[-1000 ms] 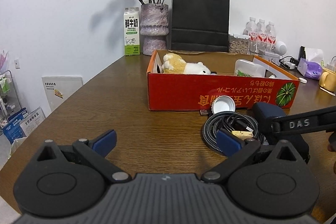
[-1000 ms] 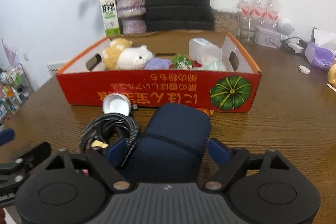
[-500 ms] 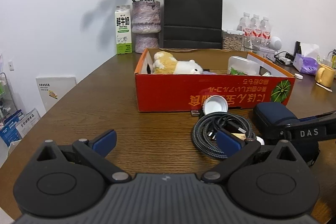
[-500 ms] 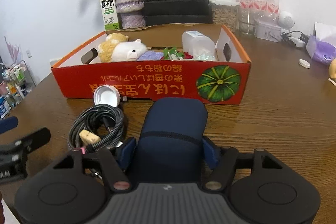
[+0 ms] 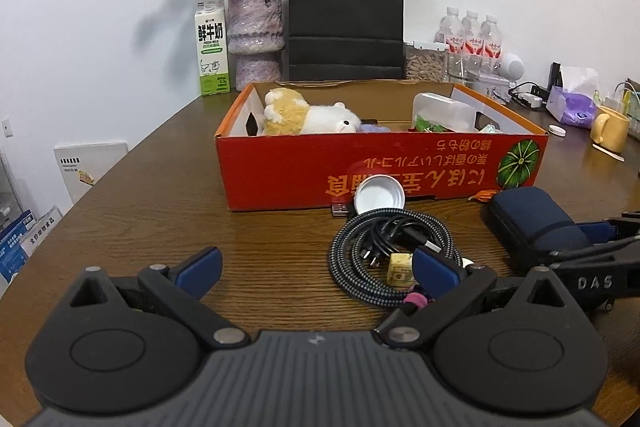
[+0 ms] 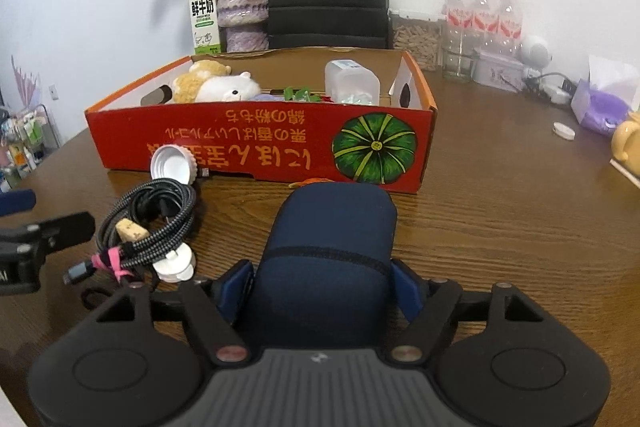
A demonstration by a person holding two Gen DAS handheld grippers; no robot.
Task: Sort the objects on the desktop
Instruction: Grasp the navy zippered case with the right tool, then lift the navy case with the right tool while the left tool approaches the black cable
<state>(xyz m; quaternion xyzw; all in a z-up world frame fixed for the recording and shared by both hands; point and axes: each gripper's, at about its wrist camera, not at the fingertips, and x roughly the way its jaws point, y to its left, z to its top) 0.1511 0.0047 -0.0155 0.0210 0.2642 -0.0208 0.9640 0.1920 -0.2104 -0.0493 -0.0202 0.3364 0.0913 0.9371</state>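
Two grippers in play: my right gripper [image 6: 326, 285] has its blue pads pressed against both sides of the navy case [image 6: 328, 247], which lies on the wooden table [image 6: 500, 219] just in front of the red box [image 6: 260, 143]; the case's near end is hidden behind my own fingers. My left gripper [image 5: 316, 269] is spread wide, holding nothing, its right pad covering part of the coiled cable [image 5: 388, 251]. A white cap [image 5: 379, 194] leans on the box front, hiding some print. Inside the box, a plush toy [image 5: 308, 115] and a clear container [image 5: 444, 111] peek over the wall; the rest is too buried to make out.
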